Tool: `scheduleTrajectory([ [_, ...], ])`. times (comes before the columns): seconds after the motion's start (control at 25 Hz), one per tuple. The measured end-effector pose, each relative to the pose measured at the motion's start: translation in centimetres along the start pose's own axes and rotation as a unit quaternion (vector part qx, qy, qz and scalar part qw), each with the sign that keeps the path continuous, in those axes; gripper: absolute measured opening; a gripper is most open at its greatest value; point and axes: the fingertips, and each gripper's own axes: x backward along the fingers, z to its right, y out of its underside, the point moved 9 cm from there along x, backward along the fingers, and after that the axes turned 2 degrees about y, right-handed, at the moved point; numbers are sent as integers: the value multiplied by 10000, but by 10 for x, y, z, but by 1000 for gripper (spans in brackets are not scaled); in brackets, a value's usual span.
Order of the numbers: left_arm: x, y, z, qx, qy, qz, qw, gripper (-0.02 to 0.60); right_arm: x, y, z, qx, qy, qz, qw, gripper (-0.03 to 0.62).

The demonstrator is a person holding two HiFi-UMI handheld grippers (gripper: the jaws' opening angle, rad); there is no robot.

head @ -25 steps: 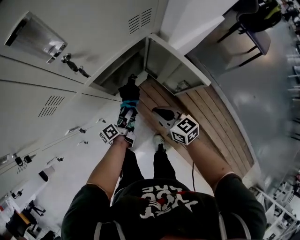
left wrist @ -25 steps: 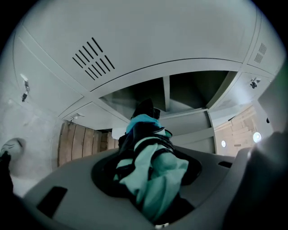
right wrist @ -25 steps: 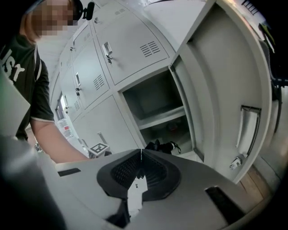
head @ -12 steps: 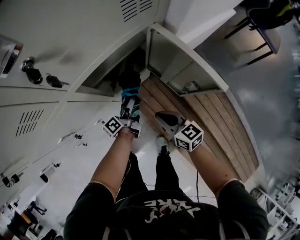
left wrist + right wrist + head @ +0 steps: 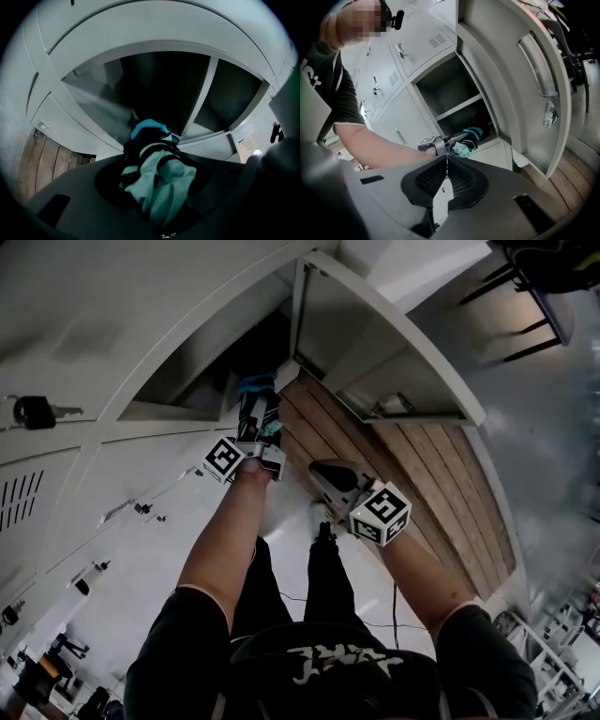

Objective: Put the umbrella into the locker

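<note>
At the locker, umbrella tight in left gripper fingers; right gripper fingers together, empty, visible only close-up.

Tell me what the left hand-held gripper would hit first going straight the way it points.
The left hand-held gripper, shut on the umbrella, points into the open locker below its shelf. The way looks free; the umbrella's tip would probably reach the back wall first, though depth is unclear.

The left gripper holds the umbrella at the open locker (tip in its dark mouth); the right gripper hangs below the locker.
</note>
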Motion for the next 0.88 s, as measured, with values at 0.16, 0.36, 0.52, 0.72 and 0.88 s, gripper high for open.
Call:
scheduleTrajectory([
  [0.16,-20,-8,0,3,72,224,9997,224,1,8,6,-68,15,-45,10000,35],
  [0.36,-31,-14,-6,-81,-34,343,9994,224,-1,6,14,-75,23,-10,10000,35],
  [0.52,-39,-17,-12,-79,-155,461,9988,224,-2,2,18,-76,-1,8,10000,35],
  [0.72,-53,-22,-13,-95,-193,546,9983,224,-3,5,21,-126,-21,-37,9999,35],
  [0.88,-64,-27,-15,-169,-314,577,9977,224,-5,7,23,-166,-39,-60,9998,35],
])
